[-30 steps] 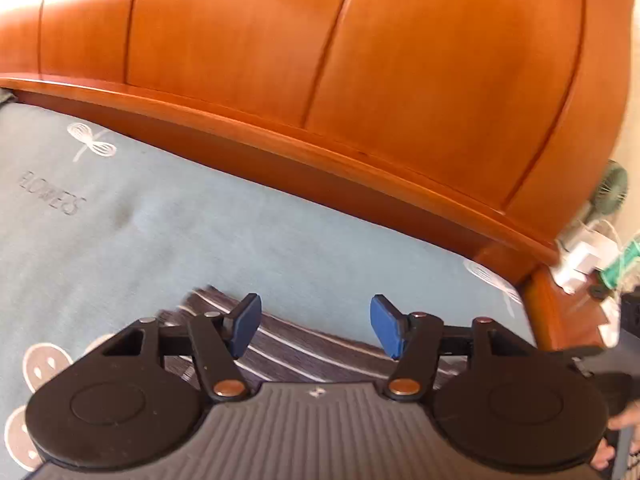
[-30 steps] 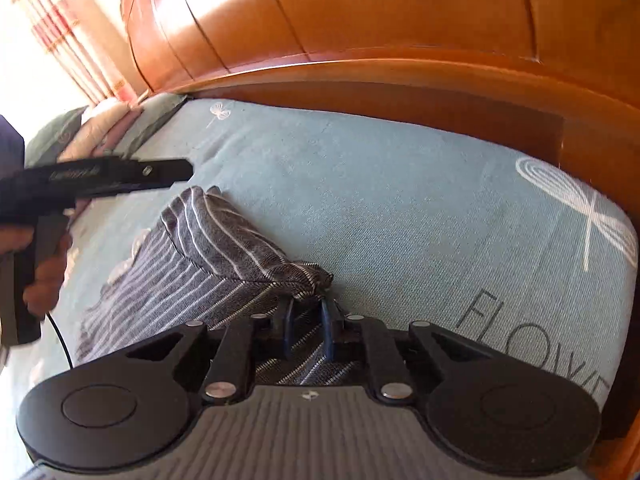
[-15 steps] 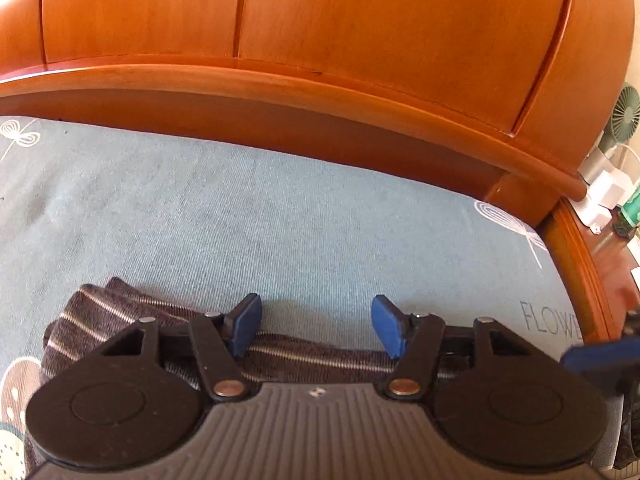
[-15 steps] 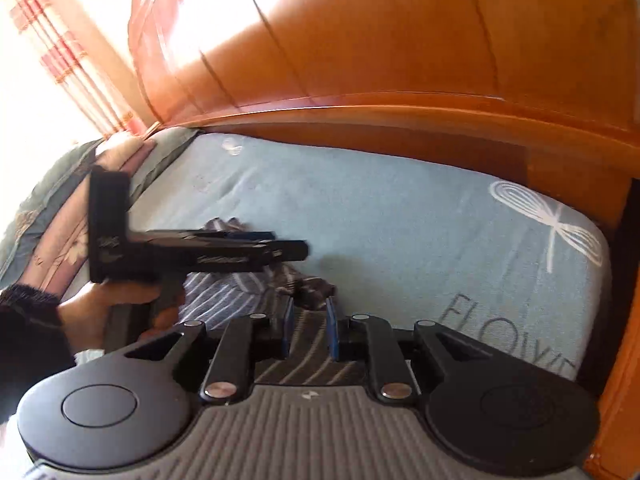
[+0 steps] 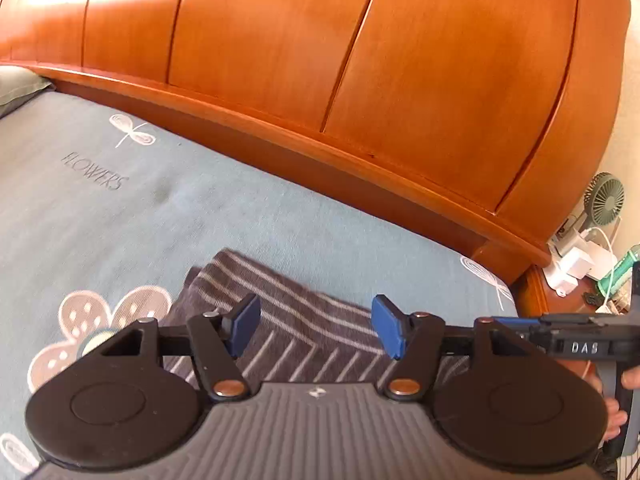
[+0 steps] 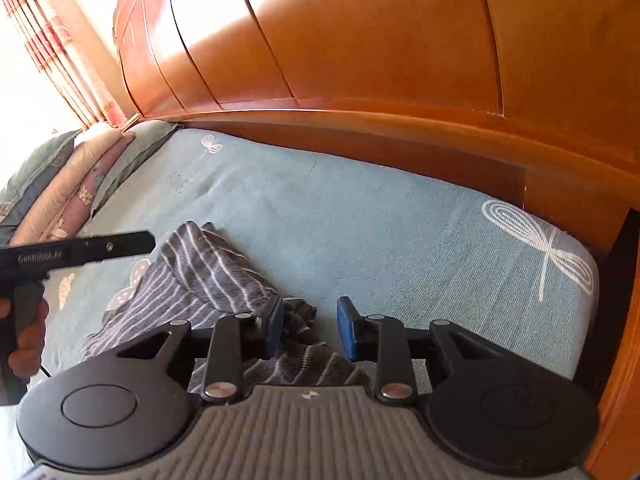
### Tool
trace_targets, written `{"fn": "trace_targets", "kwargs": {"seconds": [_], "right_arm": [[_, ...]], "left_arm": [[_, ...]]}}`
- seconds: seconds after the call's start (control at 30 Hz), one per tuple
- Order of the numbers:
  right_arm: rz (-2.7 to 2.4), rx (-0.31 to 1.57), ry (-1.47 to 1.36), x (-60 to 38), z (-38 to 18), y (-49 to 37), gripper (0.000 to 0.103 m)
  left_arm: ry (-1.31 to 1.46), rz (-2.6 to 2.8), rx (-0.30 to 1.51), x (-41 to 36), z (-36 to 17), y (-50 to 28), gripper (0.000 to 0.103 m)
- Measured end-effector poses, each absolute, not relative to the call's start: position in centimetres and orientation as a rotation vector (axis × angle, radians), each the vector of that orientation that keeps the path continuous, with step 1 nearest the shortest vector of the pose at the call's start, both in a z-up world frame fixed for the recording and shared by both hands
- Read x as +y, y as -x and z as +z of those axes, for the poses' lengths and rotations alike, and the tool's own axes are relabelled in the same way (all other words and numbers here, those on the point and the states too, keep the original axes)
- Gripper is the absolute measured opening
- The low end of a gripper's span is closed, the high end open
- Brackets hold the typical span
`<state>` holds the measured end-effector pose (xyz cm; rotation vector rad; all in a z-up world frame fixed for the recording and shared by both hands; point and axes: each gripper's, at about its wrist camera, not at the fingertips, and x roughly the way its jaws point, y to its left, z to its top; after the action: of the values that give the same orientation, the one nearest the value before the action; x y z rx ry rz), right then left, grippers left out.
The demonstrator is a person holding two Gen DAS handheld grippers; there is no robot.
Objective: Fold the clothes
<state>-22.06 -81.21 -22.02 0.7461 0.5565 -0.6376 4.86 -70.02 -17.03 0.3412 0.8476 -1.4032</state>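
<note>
blue-padded fingers (image 6: 272, 326) of the right gripper (image 6: 310, 328) spread apart now, clamped shut half a second ago on the bunched edge of the grey white-striped knit garment (image 6: 208, 276). means a release: cloth dropped onto the pale blue printed bedsheet (image 6: 360, 232), nothing pinched between the pads. left gripper (image 5: 316, 330) likewise wide apart, empty, as in both earlier pictures, hovering just above the same garment (image 5: 288, 320).

in the right wrist view, garment lying from 6 o'clock up toward 10 o'clock, rumpled, one flap turned over on itself, a ribbed end crumpled just between the parted pads. in the left wrist view, garment at 6 o'clock, striped panels meeting at an angle, far edge fairly straight, lying flatter than a second ago. orange-brown wooden headboard (image 5: 360, 80) across 12 o'clock in both views. opposite gripper's black handle at 9 o'clock in the right view, held in a hand (image 6: 24, 336); at 3 o'clock in the left view.

judging by this: one fold or drag just let go, garment partly doubled over but not a neat packet. likely calling for a fresh grip on an edge or corner; which one, not settled by these pictures. loose ribbed end apt to spring open or bunch.
</note>
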Motion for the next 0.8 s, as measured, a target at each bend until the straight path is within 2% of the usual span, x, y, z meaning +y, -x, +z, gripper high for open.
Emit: {"fn": "trace_targets", "kwargs": {"seconds": [0.13,0.27,0.37,0.53,0.67,0.73,0.8], "right_arm": [[-0.468,0.625,-0.732,-77.9,-21.3,21.0,0.035],[-0.313,0.758,-0.722,-73.2,-23.8,18.9,0.034],[-0.319,0.871,-0.679,-70.5,-25.4,18.1,0.035],[-0.291,0.853,-0.686,-68.2,-23.5,18.2,0.035],[-0.23,0.834,-0.684,-66.7,-22.5,17.3,0.035],[-0.226,0.839,-0.67,-66.1,-22.3,17.0,0.04],[-0.228,0.844,-0.655,-65.6,-22.0,16.6,0.04]], "left_arm": [[-0.401,-1.38,0.844,-65.2,-18.5,-3.3,0.064],[-0.43,-1.303,0.847,-62.7,-21.6,-3.8,0.066],[-0.391,-1.243,0.883,-61.8,-22.8,-5.6,0.062],[-0.297,-1.214,0.832,-60.4,-20.2,-7.4,0.065],[-0.331,-1.151,0.886,-60.8,-22.0,-8.6,0.071],[-0.344,-1.074,0.964,-60.9,-23.6,-9.5,0.069],[-0.296,-1.06,0.966,-59.8,-23.1,-9.9,0.069]]}}
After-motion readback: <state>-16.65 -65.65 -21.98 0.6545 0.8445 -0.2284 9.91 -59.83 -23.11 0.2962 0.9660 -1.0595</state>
